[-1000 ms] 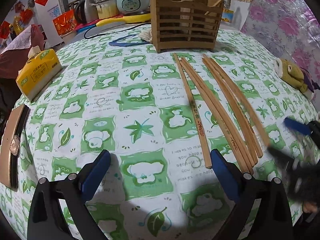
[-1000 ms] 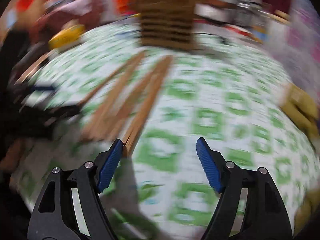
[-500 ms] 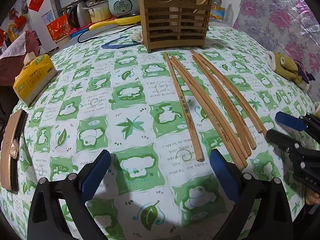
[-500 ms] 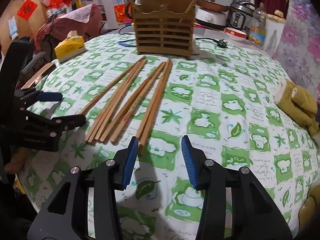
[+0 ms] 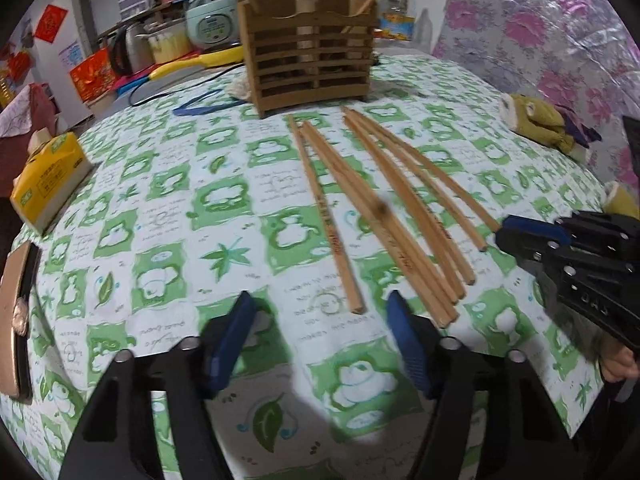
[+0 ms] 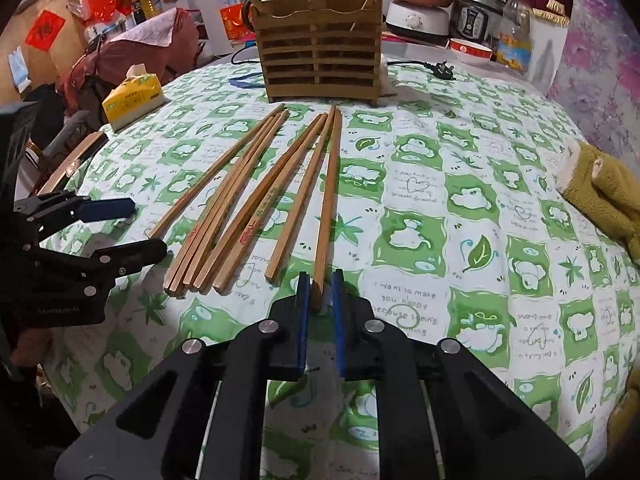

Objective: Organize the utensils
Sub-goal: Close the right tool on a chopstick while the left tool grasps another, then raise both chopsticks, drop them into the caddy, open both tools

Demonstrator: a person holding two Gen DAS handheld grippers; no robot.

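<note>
Several long wooden chopsticks [image 6: 256,184] lie side by side on the green-and-white tablecloth, pointing at a slatted wooden utensil holder [image 6: 320,60] at the far side. My right gripper [image 6: 320,292] is shut on the near end of the rightmost chopstick [image 6: 330,192], which still lies on the cloth. My left gripper [image 5: 322,320] is open just short of the near end of the leftmost chopstick [image 5: 324,216]. The chopsticks also show in the left wrist view [image 5: 404,208], with the holder [image 5: 308,60] behind them. The right gripper shows at the right edge there [image 5: 520,236].
A yellow tissue pack [image 5: 48,180] lies at the left, a brown wallet [image 5: 16,312] at the near left edge. A plush toy [image 6: 600,184] lies at the right. Kettles, rice cookers and a cable crowd the table's far side [image 6: 440,20].
My right gripper has closed from half open onto the end of the rightmost chopstick. My left gripper has narrowed somewhat and moved a little forward toward the leftmost chopstick.
</note>
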